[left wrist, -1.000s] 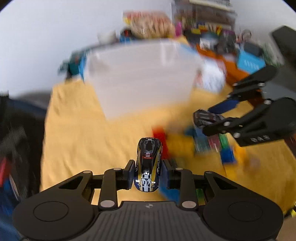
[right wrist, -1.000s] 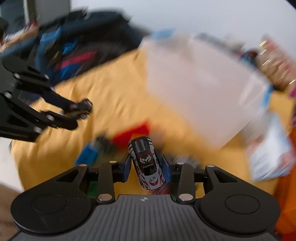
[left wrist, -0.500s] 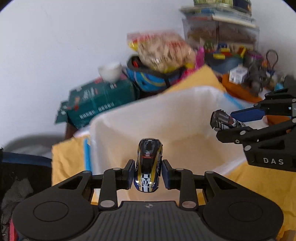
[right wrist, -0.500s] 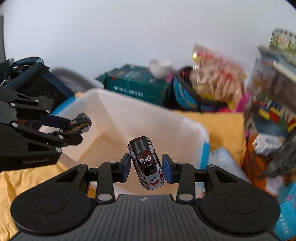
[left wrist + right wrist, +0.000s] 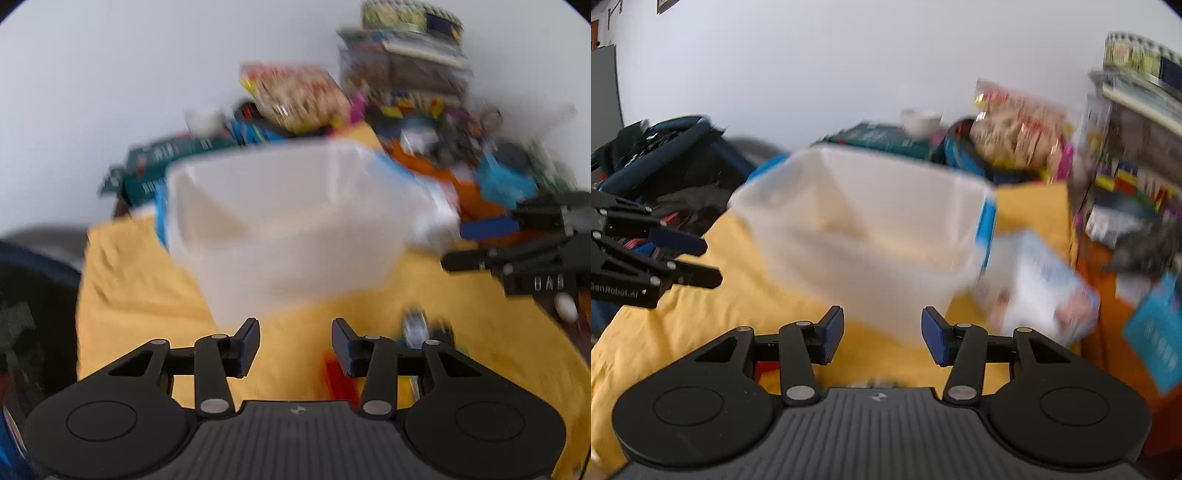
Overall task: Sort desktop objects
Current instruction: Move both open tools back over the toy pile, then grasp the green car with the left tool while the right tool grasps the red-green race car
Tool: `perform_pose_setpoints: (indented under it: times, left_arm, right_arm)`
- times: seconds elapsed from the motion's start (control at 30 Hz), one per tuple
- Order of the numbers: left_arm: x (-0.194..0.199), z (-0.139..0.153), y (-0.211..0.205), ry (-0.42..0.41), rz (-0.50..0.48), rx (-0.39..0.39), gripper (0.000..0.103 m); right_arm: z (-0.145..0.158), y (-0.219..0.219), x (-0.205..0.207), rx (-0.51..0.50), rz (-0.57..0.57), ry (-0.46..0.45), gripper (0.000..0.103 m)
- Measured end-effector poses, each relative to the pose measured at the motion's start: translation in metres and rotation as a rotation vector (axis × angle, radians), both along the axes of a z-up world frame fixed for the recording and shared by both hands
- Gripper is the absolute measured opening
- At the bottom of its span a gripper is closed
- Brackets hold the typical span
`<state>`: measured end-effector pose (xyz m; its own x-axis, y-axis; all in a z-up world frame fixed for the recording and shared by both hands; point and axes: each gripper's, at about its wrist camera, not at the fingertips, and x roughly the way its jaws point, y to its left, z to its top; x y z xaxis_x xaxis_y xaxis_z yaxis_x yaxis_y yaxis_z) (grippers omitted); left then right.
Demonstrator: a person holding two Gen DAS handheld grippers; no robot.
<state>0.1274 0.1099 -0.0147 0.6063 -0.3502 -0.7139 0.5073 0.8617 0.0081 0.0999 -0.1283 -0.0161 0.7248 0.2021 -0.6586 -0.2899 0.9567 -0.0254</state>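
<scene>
A translucent white plastic bin (image 5: 288,229) stands on the yellow cloth (image 5: 136,295), just ahead of both grippers; it also shows in the right wrist view (image 5: 871,229). My left gripper (image 5: 294,345) is open and empty, in front of the bin. My right gripper (image 5: 882,334) is open and empty too. The right gripper shows at the right of the left wrist view (image 5: 517,251), and the left gripper at the left of the right wrist view (image 5: 646,258). A blurred toy car (image 5: 415,326) and a red block (image 5: 338,378) lie on the cloth. The bin's inside is blurred.
Clutter lines the back: a green box (image 5: 875,136), a snack bag (image 5: 1015,125), stacked containers (image 5: 1137,110) and a paper packet (image 5: 1041,288) right of the bin. A dark bag (image 5: 665,162) sits at the left edge.
Both grippers held toy cars over the bin; now both are open and empty and have pulled back and lower. The cars are no longer in the jaws.
</scene>
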Motion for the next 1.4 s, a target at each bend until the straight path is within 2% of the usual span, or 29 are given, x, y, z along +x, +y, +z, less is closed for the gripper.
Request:
perform_pose_setpoints:
  times: [0.07,0.17,0.27,0.4,0.47,0.6,0.67,0.77,0.83,0.9,0.97,1.0,1.1,1.17,1.2,1.27,1.37,1.4]
  left_arm:
    - [-0.016,-0.023,-0.007,0.047,-0.030,0.057,0.047]
    - [-0.031,-0.048,-0.017,0.116,-0.061,0.100,0.047]
    - [-0.043,-0.066,-0.032,0.122,-0.086,0.144,0.047]
    - [-0.044,-0.082,-0.050,0.105,-0.116,0.166,0.045]
    - [-0.039,-0.083,-0.051,0.100,-0.108,0.157,0.041]
    - [-0.026,-0.067,-0.039,0.172,-0.112,0.090,0.021]
    - [-0.021,-0.059,-0.031,0.197,-0.124,0.076,0.018]
    - [-0.011,-0.053,-0.013,0.250,-0.132,0.042,0.018]
    - [-0.001,-0.058,0.001,0.282,-0.106,0.020,0.018]
    - [0.015,-0.064,0.017,0.333,-0.083,-0.043,0.018]
    - [0.027,-0.068,0.026,0.334,-0.058,-0.057,0.022]
    - [0.033,-0.069,0.030,0.321,-0.042,-0.039,0.027]
    - [0.041,-0.073,0.032,0.251,0.002,0.102,0.030]
    - [0.038,-0.070,0.031,0.229,0.021,0.145,0.039]
    - [0.034,-0.067,0.033,0.226,0.030,0.133,0.048]
    - [0.025,-0.066,0.031,0.229,0.057,0.108,0.060]
    - [0.017,-0.074,0.026,0.272,0.098,0.072,0.061]
    - [0.015,-0.079,0.023,0.294,0.110,0.054,0.061]
  right_arm:
    - [-0.014,-0.003,-0.012,0.024,0.002,0.044,0.051]
    - [-0.034,-0.006,-0.025,0.062,-0.010,0.105,0.051]
    - [-0.045,-0.008,-0.037,0.085,-0.013,0.135,0.051]
    - [-0.051,-0.010,-0.047,0.088,-0.020,0.157,0.051]
    - [-0.052,-0.009,-0.052,0.077,-0.019,0.154,0.051]
    - [-0.054,-0.007,-0.060,0.027,-0.007,0.137,0.050]
    - [-0.057,-0.003,-0.061,-0.003,0.000,0.135,0.050]
    - [-0.059,0.000,-0.060,0.017,0.015,0.142,0.050]
    - [-0.061,0.003,-0.059,0.018,0.022,0.140,0.050]
    - [-0.062,0.007,-0.056,0.015,0.024,0.141,0.050]
    - [-0.064,0.010,-0.053,0.017,0.020,0.145,0.050]
    - [-0.064,0.011,-0.052,0.018,0.017,0.147,0.051]
    - [-0.066,0.014,-0.047,0.012,0.011,0.153,0.051]
    - [-0.067,0.016,-0.044,-0.001,0.013,0.155,0.051]
    - [-0.068,0.018,-0.043,-0.022,0.020,0.150,0.051]
    - [-0.070,0.025,-0.042,-0.081,0.060,0.133,0.050]
    - [-0.076,0.036,-0.035,-0.191,0.136,0.122,0.047]
    - [-0.080,0.039,-0.031,-0.215,0.161,0.132,0.042]
